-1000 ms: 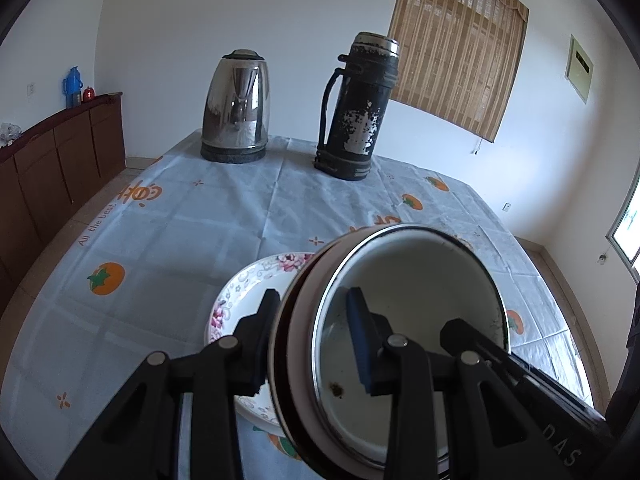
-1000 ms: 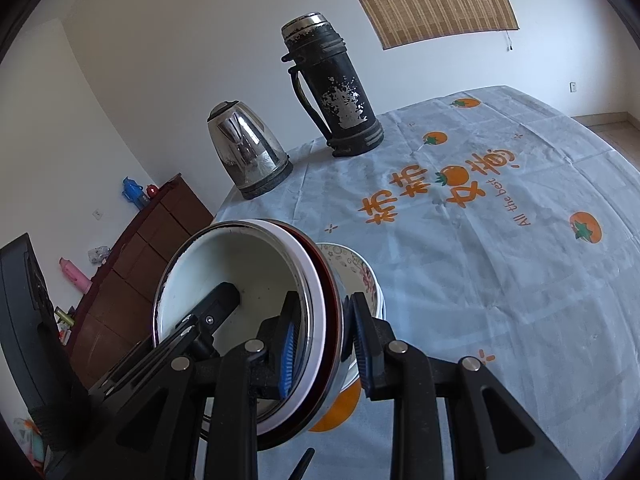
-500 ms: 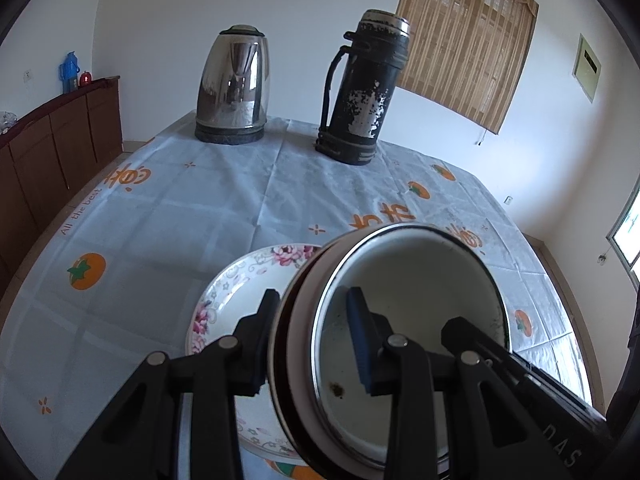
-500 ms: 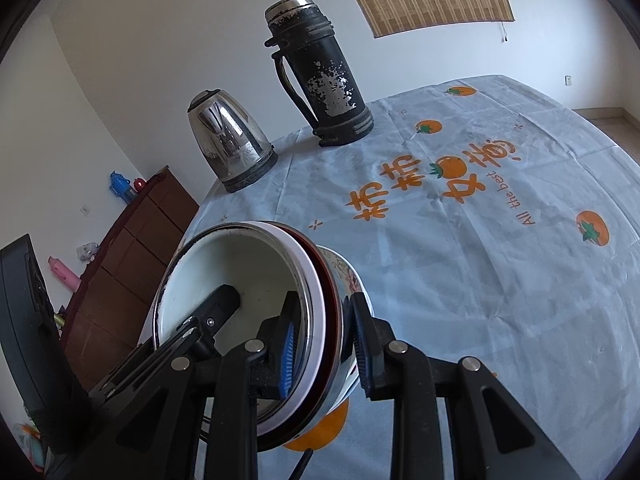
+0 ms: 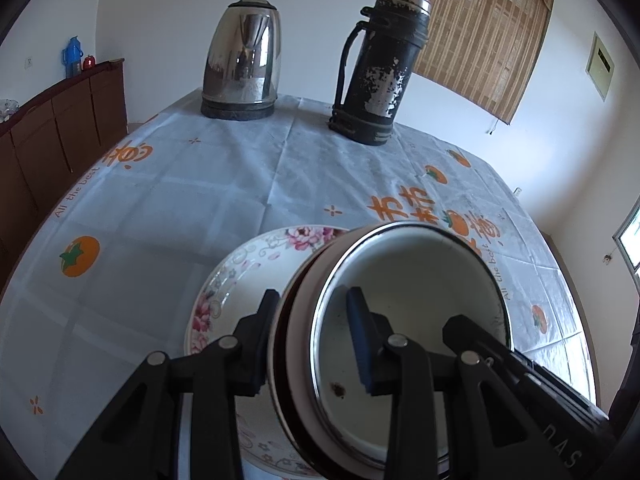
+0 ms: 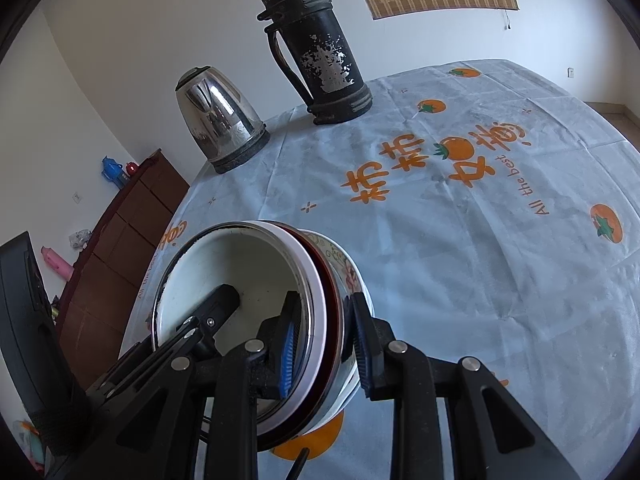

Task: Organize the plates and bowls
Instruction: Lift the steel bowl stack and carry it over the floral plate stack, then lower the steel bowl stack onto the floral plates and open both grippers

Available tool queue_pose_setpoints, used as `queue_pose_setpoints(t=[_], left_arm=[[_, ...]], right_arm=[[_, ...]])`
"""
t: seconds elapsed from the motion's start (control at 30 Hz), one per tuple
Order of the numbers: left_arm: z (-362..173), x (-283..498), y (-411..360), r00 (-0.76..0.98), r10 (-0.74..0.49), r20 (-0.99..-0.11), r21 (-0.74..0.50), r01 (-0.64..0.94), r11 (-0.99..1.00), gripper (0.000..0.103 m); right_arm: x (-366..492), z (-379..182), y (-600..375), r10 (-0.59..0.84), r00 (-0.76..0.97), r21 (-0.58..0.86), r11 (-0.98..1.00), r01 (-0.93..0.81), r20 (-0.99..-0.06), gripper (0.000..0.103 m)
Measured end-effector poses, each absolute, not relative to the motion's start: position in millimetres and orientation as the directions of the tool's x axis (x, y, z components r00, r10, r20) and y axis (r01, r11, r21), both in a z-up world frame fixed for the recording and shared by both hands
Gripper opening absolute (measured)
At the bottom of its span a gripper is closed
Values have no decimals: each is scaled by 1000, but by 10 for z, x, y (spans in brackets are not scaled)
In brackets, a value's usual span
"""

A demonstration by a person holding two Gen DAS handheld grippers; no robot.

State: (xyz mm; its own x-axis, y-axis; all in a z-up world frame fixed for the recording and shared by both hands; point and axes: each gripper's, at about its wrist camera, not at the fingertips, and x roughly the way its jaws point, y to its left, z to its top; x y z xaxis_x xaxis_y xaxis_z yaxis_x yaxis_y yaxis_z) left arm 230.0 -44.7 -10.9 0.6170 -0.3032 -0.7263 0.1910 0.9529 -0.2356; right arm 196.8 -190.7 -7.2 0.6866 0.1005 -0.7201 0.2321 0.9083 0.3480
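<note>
In the left wrist view, the left gripper [image 5: 314, 334] is closed on the rim of a stack of bowls [image 5: 408, 320] in the lower middle of the frame: one finger lies outside the stack and the other inside the white top bowl. The tip of the right gripper [image 5: 460, 326] reaches into the same bowl from the lower right. Under and behind the stack, at lower left of centre, lies a flowered plate [image 5: 240, 276] on the worktop [image 5: 180, 192]; I cannot tell if the stack touches it already. The step in hand seems to be setting the stack down onto this plate. The next move calls for both grippers to go down together and level, to centre the stack on the plate, and to open only when it rests. Compared with one second before, the plate shows larger and more of it is seen, and the kettle [image 5: 242, 60] and the flask [image 5: 378, 66] at the top appear bigger and nearer. In the right wrist view, the right gripper [image 6: 326, 332] is likewise clamped on the opposite rim of the stack of bowls [image 6: 240, 276] in the lower left, with the left gripper [image 6: 218, 306] inside the bowl. Against the earlier frame the worktop [image 6: 480, 240] fills more of the picture, and the grip looks unchanged.
</note>
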Motion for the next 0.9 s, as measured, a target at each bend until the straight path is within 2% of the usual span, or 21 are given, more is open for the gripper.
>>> queue_pose_setpoints(t=[0.9], left_arm=[[-283,2431,-313,583,-287,-760,-259,134,957,33]], right_arm=[[2144,-166,-1779,89,668,304,929,213,-739,27]])
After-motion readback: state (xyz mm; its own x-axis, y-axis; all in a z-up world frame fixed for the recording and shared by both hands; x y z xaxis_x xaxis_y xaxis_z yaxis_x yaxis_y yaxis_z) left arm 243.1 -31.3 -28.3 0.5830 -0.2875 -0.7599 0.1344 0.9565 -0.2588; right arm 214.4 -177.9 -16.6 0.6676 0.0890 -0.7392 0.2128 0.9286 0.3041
